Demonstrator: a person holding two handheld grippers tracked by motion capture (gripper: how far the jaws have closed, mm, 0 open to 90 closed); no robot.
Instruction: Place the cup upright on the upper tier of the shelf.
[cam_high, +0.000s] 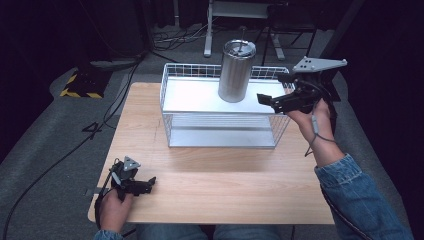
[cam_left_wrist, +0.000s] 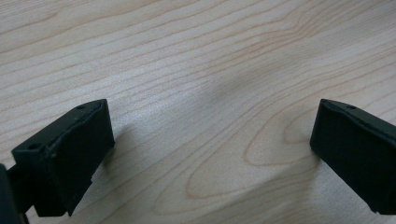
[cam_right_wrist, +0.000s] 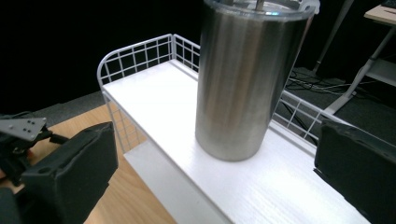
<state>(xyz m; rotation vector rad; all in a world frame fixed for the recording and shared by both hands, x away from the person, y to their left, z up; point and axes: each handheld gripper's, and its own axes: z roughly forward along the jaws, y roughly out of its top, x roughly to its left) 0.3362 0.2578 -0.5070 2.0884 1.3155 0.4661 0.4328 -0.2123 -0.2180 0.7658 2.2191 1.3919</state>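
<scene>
A person sits at a pale wooden table (cam_high: 210, 190), holding 1 black gripper in each hand. A white wire rack (cam_high: 220, 97) with 2 levels stands at the far middle of the table. A tall steel tumbler (cam_high: 236, 70) with a clear lid stands upright on the rack's white top shelf, toward its right half.

The right gripper (cam_high: 275, 95) is raised beside the rack's right end, pointing left toward the tumbler. Its jaws are spread wide and hold nothing. In the right gripper view, the tumbler (cam_right_wrist: 247, 79) stands between and beyond the 2 jaws, apart from both.

The left gripper (cam_high: 145, 184) rests low at the table's near left corner, well apart from the rack. In the left gripper view its jaws are wide apart over bare wood (cam_left_wrist: 205, 93), with nothing between them.
</scene>
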